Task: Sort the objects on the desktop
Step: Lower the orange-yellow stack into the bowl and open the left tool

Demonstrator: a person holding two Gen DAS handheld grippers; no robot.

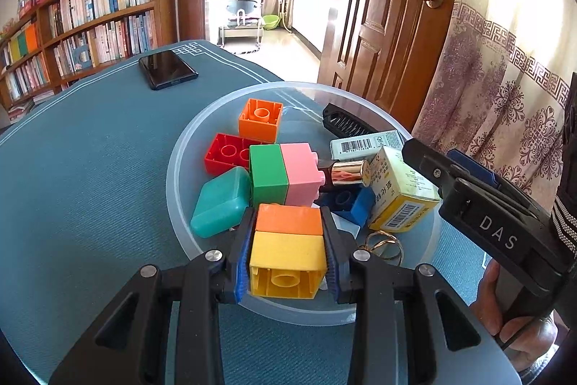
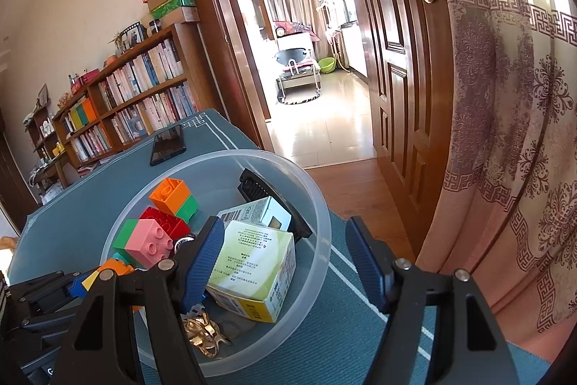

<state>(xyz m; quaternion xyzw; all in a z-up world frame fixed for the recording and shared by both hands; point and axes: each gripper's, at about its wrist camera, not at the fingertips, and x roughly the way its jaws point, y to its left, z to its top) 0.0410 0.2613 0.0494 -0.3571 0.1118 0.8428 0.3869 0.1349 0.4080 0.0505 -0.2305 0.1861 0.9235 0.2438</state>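
Left gripper (image 1: 288,253): clamped on stacked orange-and-yellow plastic block (image 1: 288,249), long axis pointing away, hollow underside facing camera.
Right gripper (image 2: 285,262): jaws apart, empty, over translucent round plastic bowl (image 2: 317,201).

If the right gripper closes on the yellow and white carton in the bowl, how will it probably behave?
The yellow and white carton looks like thin cardboard, so it is probably light and may dent under a hard squeeze. It lies tilted among other things in the bowl, so it may shift first. Its flat faces should suit the right gripper, whose jaws stand open.
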